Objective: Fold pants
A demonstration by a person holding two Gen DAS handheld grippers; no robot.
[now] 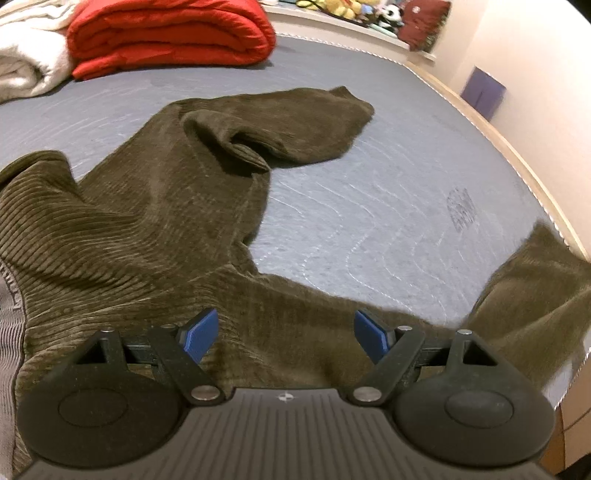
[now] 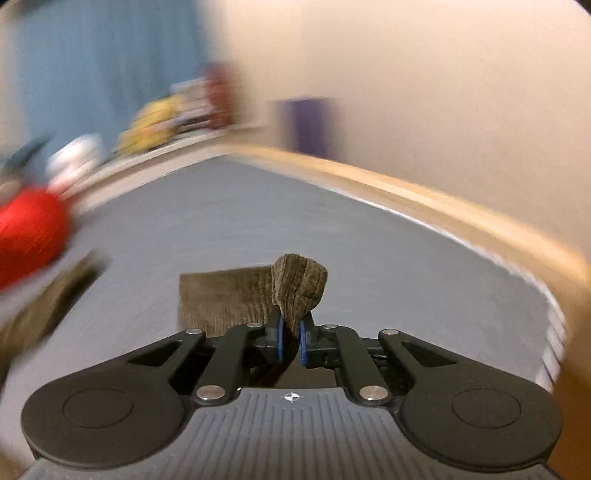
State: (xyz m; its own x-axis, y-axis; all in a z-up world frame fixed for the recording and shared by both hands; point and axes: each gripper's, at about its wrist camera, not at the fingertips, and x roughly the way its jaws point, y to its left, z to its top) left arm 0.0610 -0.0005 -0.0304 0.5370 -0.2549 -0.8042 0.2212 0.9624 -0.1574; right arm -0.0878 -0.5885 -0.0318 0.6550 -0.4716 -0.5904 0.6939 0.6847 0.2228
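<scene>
- A grey quilted mattress [image 1: 369, 206] fills the scene, with a wooden bed rim [image 1: 495, 136] along its far side and a pale wall [image 1: 535, 74] behind.
- At the far end lie a folded red blanket [image 1: 170, 37] and, just beside it, a white blanket [image 1: 26, 62]; soft toys [image 1: 354, 9] line a ledge behind them.
- A purple panel [image 1: 483, 92] leans at the wall.
- The pants [image 1: 155, 221], olive-brown corduroy, lie spread and rumpled on the mattress, one leg bent towards the far end with its cuff folded over, the other running off to the right.
- The left gripper [image 1: 284, 336] hovers over the waist part of the pants, its blue pads [image 1: 201, 334] wide apart and gripping nothing.
- The right gripper [image 2: 291, 341] is clenched on a bunch of the pants [image 2: 299, 291]; the cloth sticks up between its blue pads [image 2: 279, 341], and more of it trails off to the left.
- The right wrist view is smeared by motion blur, so the toys and red blanket [image 2: 29, 229] show there only as streaks.
</scene>
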